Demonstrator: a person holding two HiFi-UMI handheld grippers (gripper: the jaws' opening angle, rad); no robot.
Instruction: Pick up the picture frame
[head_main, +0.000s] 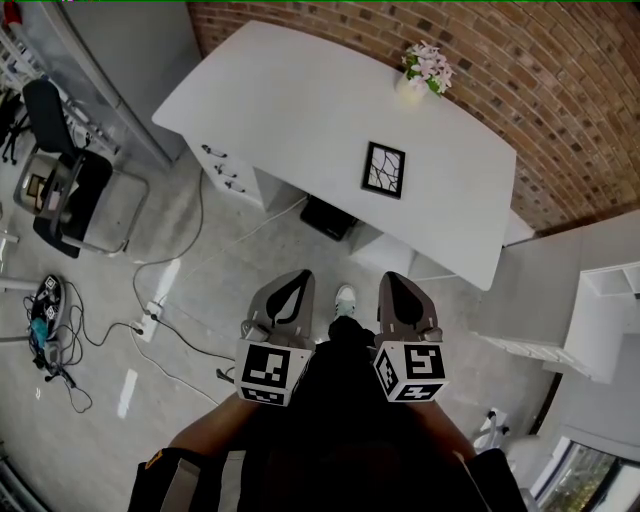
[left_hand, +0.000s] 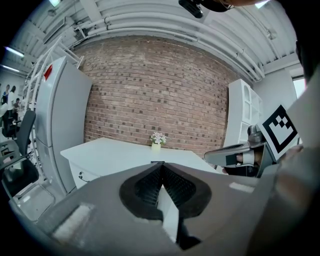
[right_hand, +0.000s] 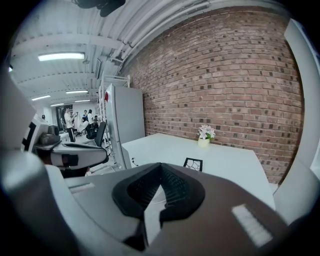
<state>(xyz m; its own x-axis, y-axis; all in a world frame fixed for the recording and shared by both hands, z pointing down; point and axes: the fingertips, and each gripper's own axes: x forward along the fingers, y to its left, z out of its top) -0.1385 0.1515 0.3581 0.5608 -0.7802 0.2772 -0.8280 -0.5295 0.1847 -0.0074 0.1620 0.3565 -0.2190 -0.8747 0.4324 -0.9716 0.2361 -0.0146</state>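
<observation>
Two of your views, the head view and the right gripper view, show the picture frame (head_main: 384, 169) on the white table (head_main: 300, 100), well apart from the small pot (head_main: 412, 88) holding pink flowers (head_main: 428, 62). Your left gripper (head_main: 296, 280) and right gripper (head_main: 398, 282) hang short of the table, jaws together on nothing.

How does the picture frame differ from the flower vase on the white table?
The picture frame is black and rectangular; the flower vase is pale with pink blooms. The frame sits mid-table; the vase stands at the edge by the brick wall. Both rest on the white table.
</observation>
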